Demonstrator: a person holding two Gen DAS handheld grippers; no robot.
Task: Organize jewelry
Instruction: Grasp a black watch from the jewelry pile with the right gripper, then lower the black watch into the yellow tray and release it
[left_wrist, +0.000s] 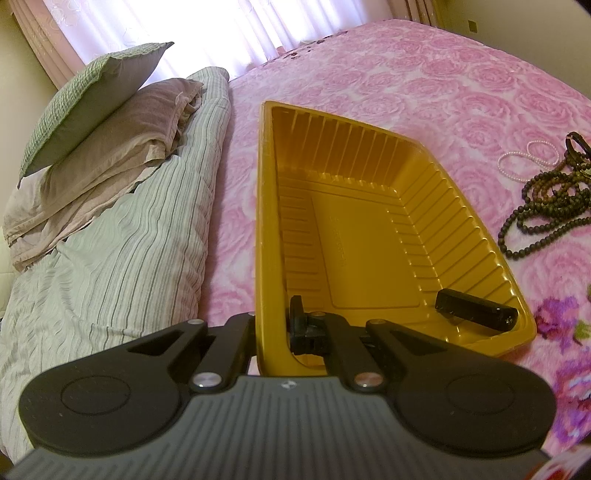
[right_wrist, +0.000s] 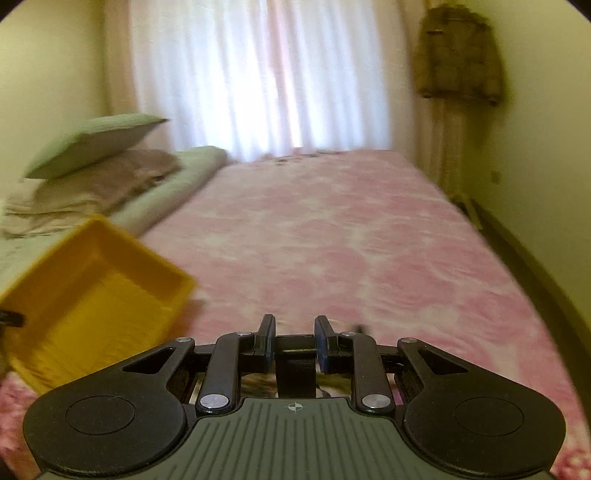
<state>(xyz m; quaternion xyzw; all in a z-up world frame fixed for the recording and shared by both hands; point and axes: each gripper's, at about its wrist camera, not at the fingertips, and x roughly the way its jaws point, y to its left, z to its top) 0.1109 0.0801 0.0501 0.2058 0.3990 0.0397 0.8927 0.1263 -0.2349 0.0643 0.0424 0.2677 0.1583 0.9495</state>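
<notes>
Pink rose bedding (left_wrist: 388, 92) is spread below. A yellow tray (left_wrist: 480, 236) is pinched at its near wall by the left gripper (left_wrist: 273, 332); the right gripper (right_wrist: 294, 341) is held narrowly parted, empty. Bead necklaces (left_wrist: 546, 206) lie at three o'clock of the tray, apparently awaiting pickup and transfer.

Stacked pillows (left_wrist: 99, 110) (green topmost) rest on a striped quilt (left_wrist: 129, 251).

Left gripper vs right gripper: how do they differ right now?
The left gripper is shut on the near wall of the yellow ribbed plastic tray; the right gripper is open and holds nothing. The left points at the tray; the right points across the pink floral bedspread. Both are the same black two-finger design.
</notes>
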